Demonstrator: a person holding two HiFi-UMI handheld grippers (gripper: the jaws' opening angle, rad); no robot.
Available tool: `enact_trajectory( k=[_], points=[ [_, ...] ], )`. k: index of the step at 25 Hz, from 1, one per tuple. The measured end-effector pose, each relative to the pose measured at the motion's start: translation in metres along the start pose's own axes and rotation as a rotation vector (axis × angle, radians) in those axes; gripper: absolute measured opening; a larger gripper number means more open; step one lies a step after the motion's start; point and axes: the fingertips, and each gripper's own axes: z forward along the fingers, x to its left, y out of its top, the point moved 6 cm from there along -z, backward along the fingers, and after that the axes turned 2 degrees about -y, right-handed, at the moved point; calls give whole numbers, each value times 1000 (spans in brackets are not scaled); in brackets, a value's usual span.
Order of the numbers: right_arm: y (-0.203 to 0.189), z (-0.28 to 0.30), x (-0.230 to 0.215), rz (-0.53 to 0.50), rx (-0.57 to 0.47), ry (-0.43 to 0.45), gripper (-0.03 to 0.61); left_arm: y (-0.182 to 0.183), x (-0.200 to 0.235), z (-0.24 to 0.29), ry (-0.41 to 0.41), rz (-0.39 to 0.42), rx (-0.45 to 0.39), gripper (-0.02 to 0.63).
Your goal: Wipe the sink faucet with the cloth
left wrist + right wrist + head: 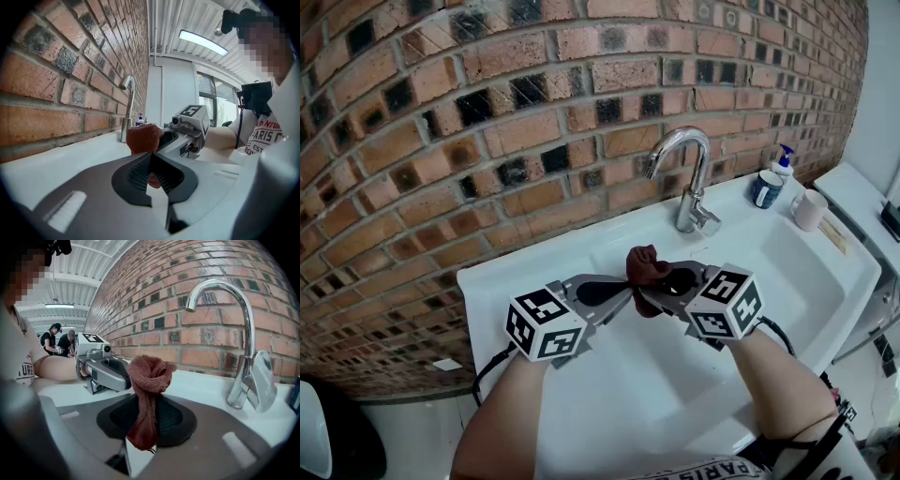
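A reddish-brown cloth (645, 270) is bunched up over the white sink (534, 272), held between both grippers. My right gripper (654, 294) is shut on the cloth (149, 380), which rises in a knot above its jaws and hangs below them. From the other side my left gripper (628, 294) is shut on the cloth (143, 138), a strip of which shows between its pads. The chrome faucet (689, 178) stands upright at the back of the sink, just beyond the cloth and apart from it. In the right gripper view the faucet (236, 333) curves up at the right.
A brick wall (487, 122) runs close behind the sink. A blue soap bottle (766, 185) and a white mug (809, 209) stand on the sink's back right corner. A white toilet tank (862, 197) sits further right. People stand far off in the room.
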Motion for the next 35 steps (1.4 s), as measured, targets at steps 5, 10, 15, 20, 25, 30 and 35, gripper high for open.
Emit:
enact_trajectory(
  k=[5, 10, 15, 20, 25, 30, 35],
  points=[
    [5, -4, -4, 13, -30, -17, 97, -1, -1, 0, -8, -2, 5, 6],
    [24, -14, -17, 31, -95, -71, 97, -2, 0, 0, -9, -4, 9, 6],
    [51, -23, -23, 46, -179, -95, 97, -2, 0, 0, -9, -5, 13, 6],
    [81, -27, -23, 10, -206, -99, 97, -2, -1, 1, -9, -4, 15, 6],
    [124, -35, -29, -29, -237, -116, 97, -2, -1, 1, -12, -5, 16, 6],
    [154, -41, -32, -74, -247, -149, 97, -2, -2, 1, -13, -5, 17, 6],
    [164, -38, -34, -86, -238, -158, 97, -1, -2, 1, -15, -5, 17, 6]
  ],
)
